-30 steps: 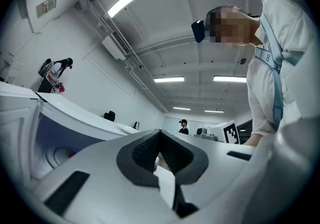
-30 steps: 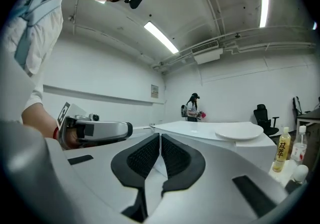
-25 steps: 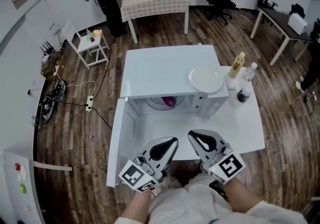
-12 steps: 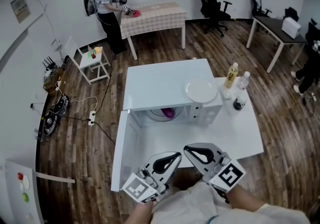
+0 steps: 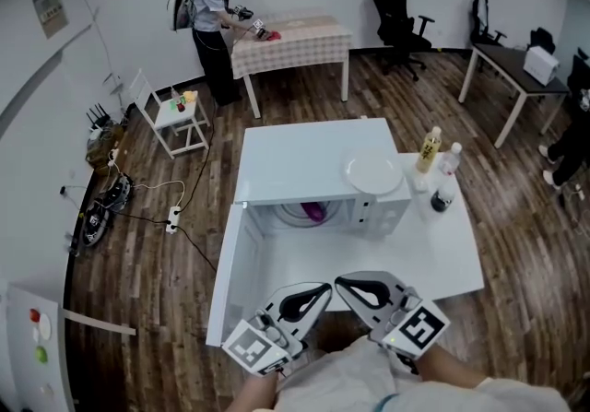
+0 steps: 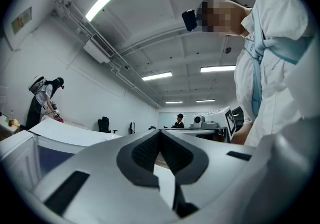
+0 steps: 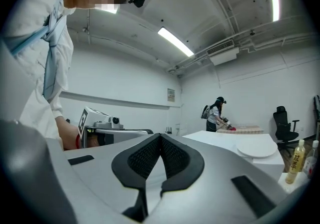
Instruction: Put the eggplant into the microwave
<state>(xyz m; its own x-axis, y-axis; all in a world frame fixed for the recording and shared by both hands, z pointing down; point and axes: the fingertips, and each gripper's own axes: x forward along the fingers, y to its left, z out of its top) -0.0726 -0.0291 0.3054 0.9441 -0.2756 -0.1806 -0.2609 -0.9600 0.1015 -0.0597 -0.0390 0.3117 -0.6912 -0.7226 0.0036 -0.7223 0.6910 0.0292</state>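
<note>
Since the eggplant (image 5: 313, 211) already lies inside the microwave (image 5: 313, 157), a purple shape on the cavity floor just behind the open front, the placing itself looks done and what remains, as I judge it, is to leave the load undisturbed and perhaps shut the door (image 5: 232, 281).

The left gripper (image 5: 318, 290) and the right gripper (image 5: 343, 283) hang side by side at the near edge of the table (image 5: 452, 258), close to the person's body and well apart from the oven. Both are clenched on nothing: each gripper view shows the ribbed pads meeting at the tip with only a small gap behind them.

The door stands swung out toward the near side from the oven's left front corner, so its free edge is nearest the left gripper. If closing is wanted, that gripper is the natural one to use:

- Keep the jaws together and push with their flat outer face against the door's free edge, not near the hinge.
- Sweep it round toward the opening in one slow arc.
- Press gently at the end; a plate (image 5: 373, 172) rests on the oven's top at the right and bottles (image 5: 430, 150) stand just beside its right wall, so a shove that shifts the oven could upset them.
- Check that the eggplant sits fully behind the sill first.
</note>
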